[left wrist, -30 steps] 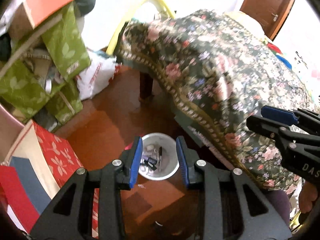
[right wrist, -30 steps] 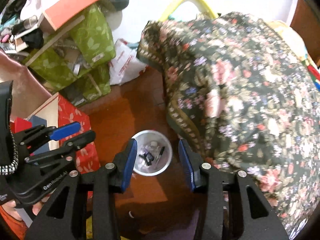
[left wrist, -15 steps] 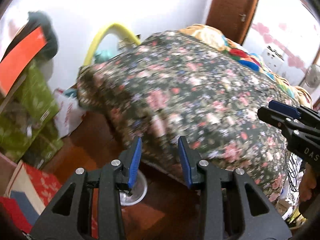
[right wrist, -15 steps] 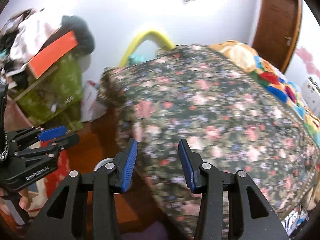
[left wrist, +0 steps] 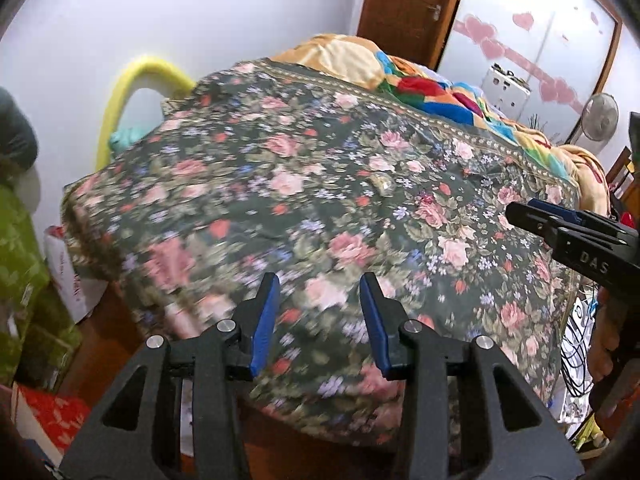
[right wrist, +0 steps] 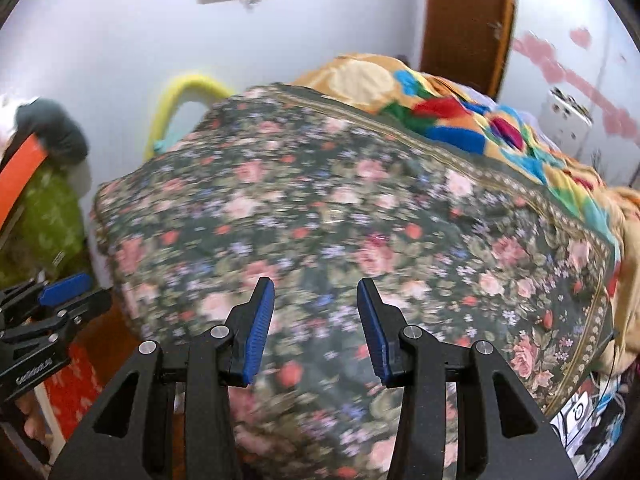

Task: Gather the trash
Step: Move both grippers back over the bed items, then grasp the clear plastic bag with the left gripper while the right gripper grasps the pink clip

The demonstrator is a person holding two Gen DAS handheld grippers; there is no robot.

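Note:
A bed covered by a dark floral blanket [left wrist: 320, 184] fills both views; it also shows in the right wrist view [right wrist: 340, 216]. A small shiny scrap [left wrist: 382, 182] lies on the blanket near its middle. My left gripper [left wrist: 318, 320] is open and empty, held above the blanket's near edge. My right gripper [right wrist: 316, 324] is open and empty, also over the near edge. The right gripper shows at the right of the left wrist view [left wrist: 568, 232]. The left gripper shows at the left of the right wrist view [right wrist: 52, 308]. No trash bin is in view.
A colourful quilt [left wrist: 440, 92] lies at the bed's far end. A yellow tube [left wrist: 132, 92] arches by the white wall. Green bags [left wrist: 20, 264] and a red patterned box [left wrist: 52, 416] stand on the floor at left. A brown door [left wrist: 408, 12] is behind.
Both grippers have swung up from the white bin on the floor to face the bed. The bin has left both views. Both grippers stay open.

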